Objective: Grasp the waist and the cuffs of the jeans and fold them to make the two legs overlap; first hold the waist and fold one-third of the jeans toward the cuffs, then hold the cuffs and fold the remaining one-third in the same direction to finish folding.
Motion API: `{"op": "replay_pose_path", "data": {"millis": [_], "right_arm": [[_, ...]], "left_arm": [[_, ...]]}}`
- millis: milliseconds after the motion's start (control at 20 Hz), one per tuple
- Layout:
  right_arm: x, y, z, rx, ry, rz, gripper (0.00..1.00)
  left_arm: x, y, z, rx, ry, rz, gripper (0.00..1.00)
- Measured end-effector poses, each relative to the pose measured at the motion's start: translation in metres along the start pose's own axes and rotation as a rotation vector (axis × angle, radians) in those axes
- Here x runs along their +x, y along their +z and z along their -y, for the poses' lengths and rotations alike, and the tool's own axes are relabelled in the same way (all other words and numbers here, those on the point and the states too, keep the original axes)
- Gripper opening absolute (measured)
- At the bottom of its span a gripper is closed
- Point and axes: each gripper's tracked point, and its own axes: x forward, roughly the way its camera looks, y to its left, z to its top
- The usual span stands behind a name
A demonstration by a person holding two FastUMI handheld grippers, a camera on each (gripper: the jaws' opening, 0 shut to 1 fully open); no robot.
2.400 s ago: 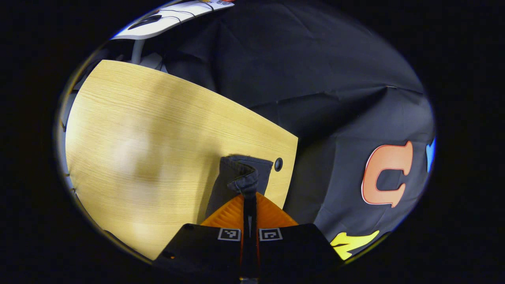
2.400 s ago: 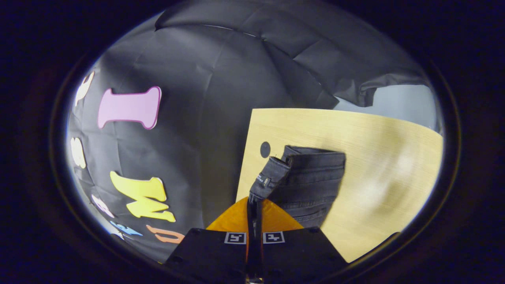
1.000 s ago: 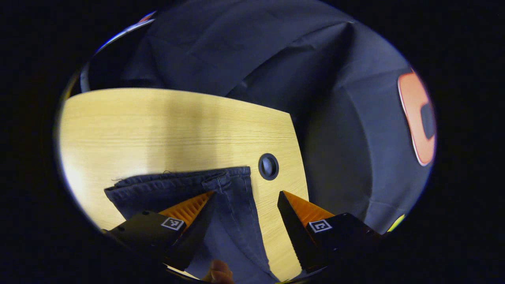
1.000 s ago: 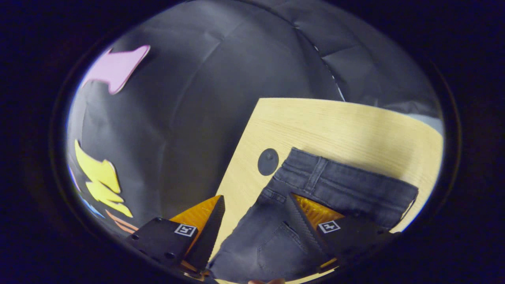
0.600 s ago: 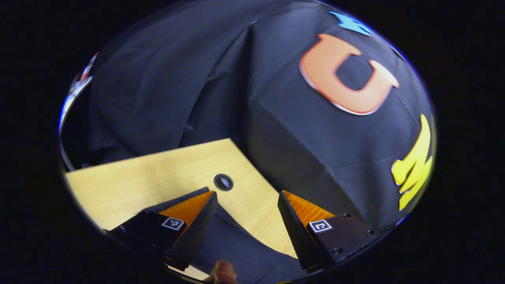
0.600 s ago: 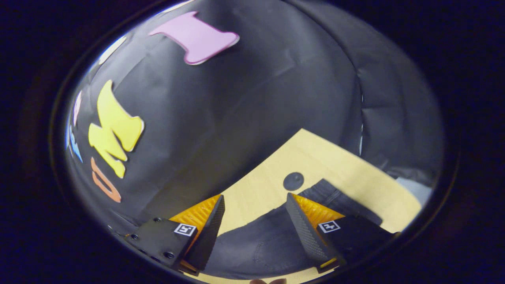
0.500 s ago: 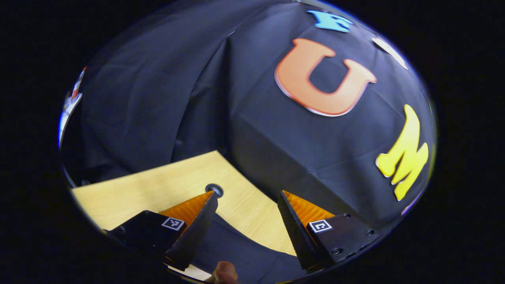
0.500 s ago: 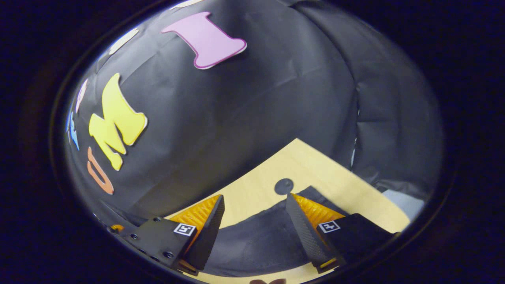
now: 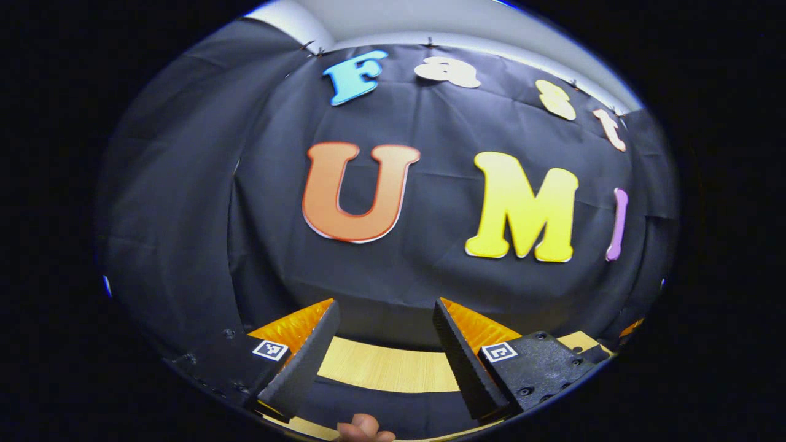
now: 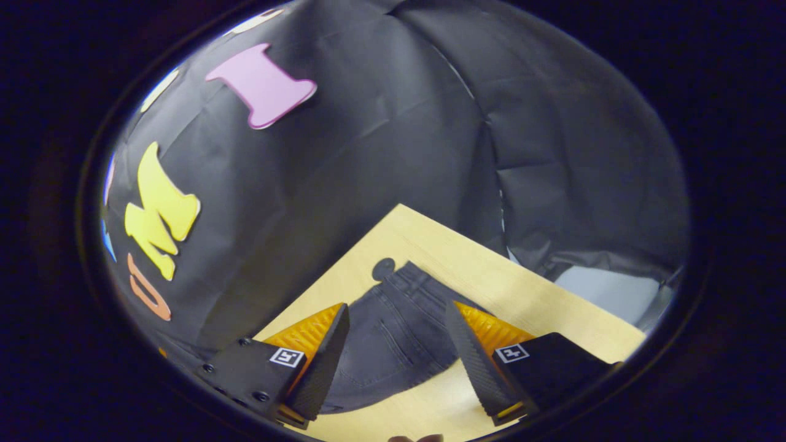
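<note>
Right gripper view: jeans (image 10: 393, 337) flat at worktop (image 10: 528, 294) corner by grommet | right tongs (image 10: 396, 356) and left tongs (image 9: 384, 350) both spread, empty, raised | step: between folds, likely | next: reach cuffs, clamp, fold.

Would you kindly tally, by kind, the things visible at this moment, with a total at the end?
Jeans: 1, dark, lying flat on the table
Wooden table: 1
Round dark disc in the tabletop: 1
Claws: 2, left claw and right claw, both open and holding nothing
Total: 5
</note>
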Motion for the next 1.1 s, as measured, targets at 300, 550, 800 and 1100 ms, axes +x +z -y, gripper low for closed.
{"op": "replay_pose_path", "data": {"millis": [300, 550, 800, 1100], "right_arm": [[0.015, -0.044, 0.033, 0.280, -0.027, -0.092, 0.96], [0.028, -0.067, 0.037, 0.381, -0.023, -0.142, 0.96], [0.047, -0.070, 0.027, 0.405, -0.006, -0.131, 0.87], [0.062, -0.082, 0.033, 0.459, -0.041, -0.141, 0.22]], "left_arm": [[-0.042, -0.009, 0.044, 0.091, -0.071, -0.015, 0.99], [-0.064, -0.017, 0.056, 0.109, -0.100, -0.051, 0.98], [-0.075, -0.014, 0.051, 0.118, -0.091, -0.063, 0.98], [-0.081, -0.011, 0.043, 0.117, -0.072, -0.072, 0.99]]}}
